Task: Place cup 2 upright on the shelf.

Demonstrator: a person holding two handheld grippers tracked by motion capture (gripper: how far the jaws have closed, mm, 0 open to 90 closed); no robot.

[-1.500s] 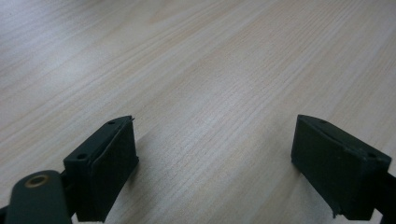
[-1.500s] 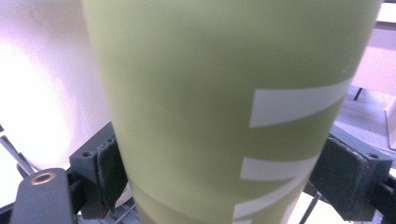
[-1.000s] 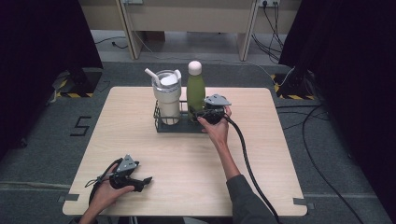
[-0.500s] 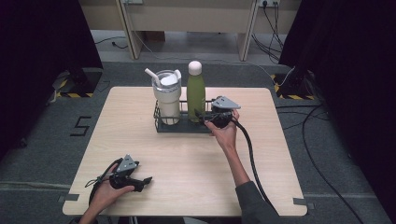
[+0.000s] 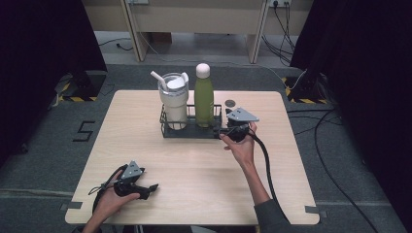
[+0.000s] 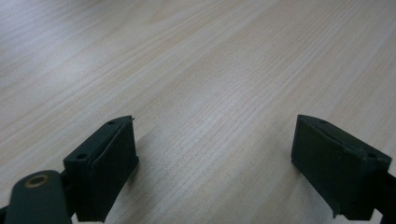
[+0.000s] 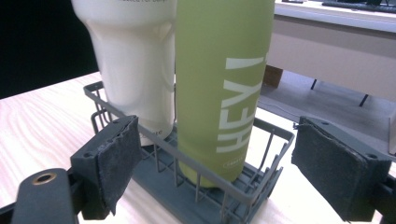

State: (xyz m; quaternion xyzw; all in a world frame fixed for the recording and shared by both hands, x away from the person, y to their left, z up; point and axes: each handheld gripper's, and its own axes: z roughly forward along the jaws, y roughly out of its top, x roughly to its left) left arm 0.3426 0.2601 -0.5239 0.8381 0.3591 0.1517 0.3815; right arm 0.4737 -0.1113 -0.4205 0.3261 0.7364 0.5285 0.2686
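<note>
on the table (image 5: 145, 145), green bottle (image 7: 219, 93) stands just ahead of right tool (image 7: 210, 163).

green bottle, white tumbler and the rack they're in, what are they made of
Green bottle: probably coated metal; matte, even skin with printed white lettering. White tumbler: glossy cream wall, plastic or enamelled steel, can't tell. Rack: thin dark grey wire, likely coated steel.

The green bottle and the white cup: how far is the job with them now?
Done: the green bottle and white cup stand upright in the wire rack. In hand: nothing; the right hand-held gripper is open beside the rack, the left hand-held gripper open over bare table. Left: nothing visible.
</note>
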